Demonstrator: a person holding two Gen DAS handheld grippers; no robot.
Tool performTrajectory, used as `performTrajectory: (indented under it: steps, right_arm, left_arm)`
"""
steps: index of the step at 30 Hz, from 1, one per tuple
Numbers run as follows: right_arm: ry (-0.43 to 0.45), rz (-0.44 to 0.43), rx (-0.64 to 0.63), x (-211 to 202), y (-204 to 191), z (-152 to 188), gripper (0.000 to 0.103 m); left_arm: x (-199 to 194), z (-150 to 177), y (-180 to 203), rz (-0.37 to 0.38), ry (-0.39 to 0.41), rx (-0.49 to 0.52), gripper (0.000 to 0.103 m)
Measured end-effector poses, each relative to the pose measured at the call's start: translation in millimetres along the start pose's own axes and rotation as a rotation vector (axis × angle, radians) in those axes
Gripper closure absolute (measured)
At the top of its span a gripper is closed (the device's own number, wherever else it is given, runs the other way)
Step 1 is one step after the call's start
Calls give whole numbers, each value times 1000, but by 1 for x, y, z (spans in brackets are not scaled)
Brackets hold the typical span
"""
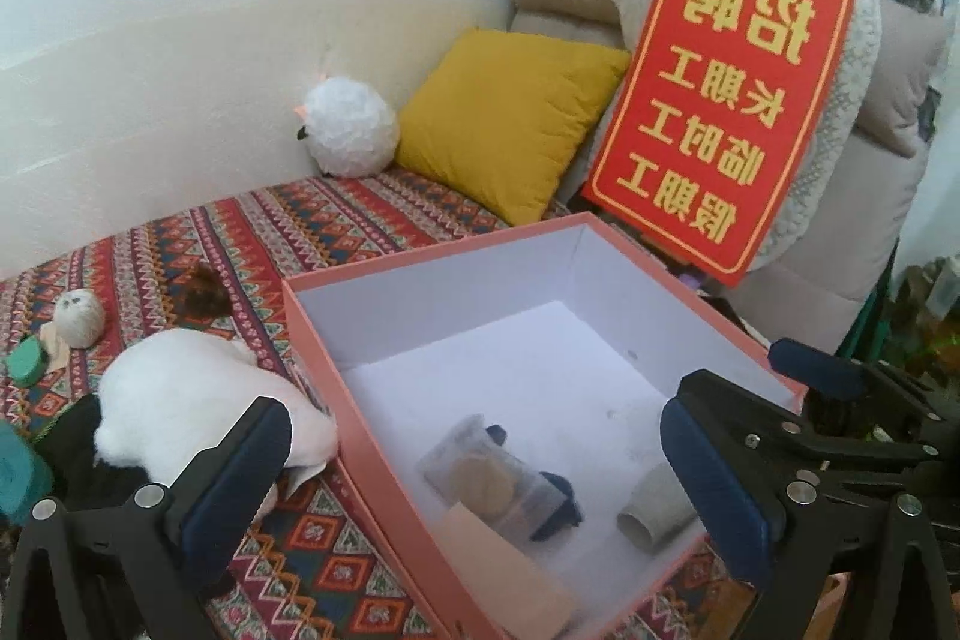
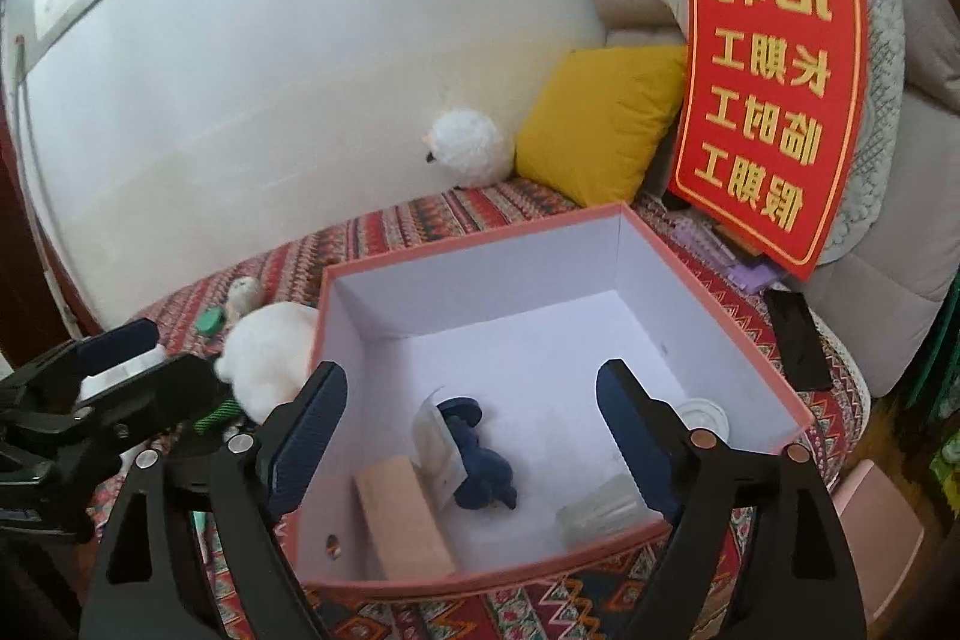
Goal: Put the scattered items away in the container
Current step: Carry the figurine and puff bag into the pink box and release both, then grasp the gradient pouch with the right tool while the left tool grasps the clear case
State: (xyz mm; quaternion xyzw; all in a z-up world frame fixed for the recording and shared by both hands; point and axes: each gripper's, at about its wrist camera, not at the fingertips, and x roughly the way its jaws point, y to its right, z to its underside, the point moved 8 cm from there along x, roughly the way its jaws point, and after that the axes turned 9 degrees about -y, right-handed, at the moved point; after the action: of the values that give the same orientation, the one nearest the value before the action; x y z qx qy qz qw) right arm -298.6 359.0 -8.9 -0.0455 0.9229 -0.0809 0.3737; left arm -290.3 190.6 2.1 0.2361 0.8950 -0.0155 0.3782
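An open pink box (image 1: 432,251) (image 2: 468,236) with a white inside sits on the patterned cloth. It holds a dark blue toy (image 2: 481,455), a clear case (image 1: 480,472), a beige block (image 2: 401,520), a clear cup (image 2: 606,508) and a round lid (image 2: 702,415). My left gripper (image 1: 480,472) is open over the box's near left corner, holding nothing. My right gripper (image 2: 474,436) hangs open above the box's near side, also holding nothing. Left of the box lie a white plush (image 1: 180,388) (image 2: 270,352), a small owl-like ball (image 1: 78,317), a green piece (image 1: 27,361) and a brown tuft (image 1: 204,293).
A yellow cushion (image 1: 510,118), a red sign (image 1: 726,100) and a fluffy white ball toy (image 1: 351,127) stand behind the box by the wall. A black flat object (image 2: 795,340) and purple items (image 2: 753,274) lie to the box's right. A teal object (image 1: 18,472) sits at the far left.
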Motion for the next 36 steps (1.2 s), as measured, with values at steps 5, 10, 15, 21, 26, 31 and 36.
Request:
performTrajectory:
  steps: [5,10,15,21,26,31,36]
  right_arm:
    - [13,-9,-21,-42,-20,19,12]
    - [12,-40,-32,-78,-44,48,11]
    - [-15,-84,-63,-95,-74,86,11]
    - [-125,-142,-143,-81,-131,149,10]
    - [-222,-194,-217,-58,-181,200,10]
    - [-280,-198,-301,-23,-224,236,11]
    - [-340,-210,-341,18,-258,257,11]
  left_arm:
    - [-38,10,7,-14,30,6,2]
    - [-75,34,5,-38,47,3,2]
    - [-105,76,-11,-61,34,-47,2]
    - [-124,148,-68,-165,-14,-139,1]
    - [-124,218,-132,-228,-93,-290,2]
    - [-123,267,-181,-261,-135,-406,2]
    - [-114,272,-211,-259,-138,-479,2]
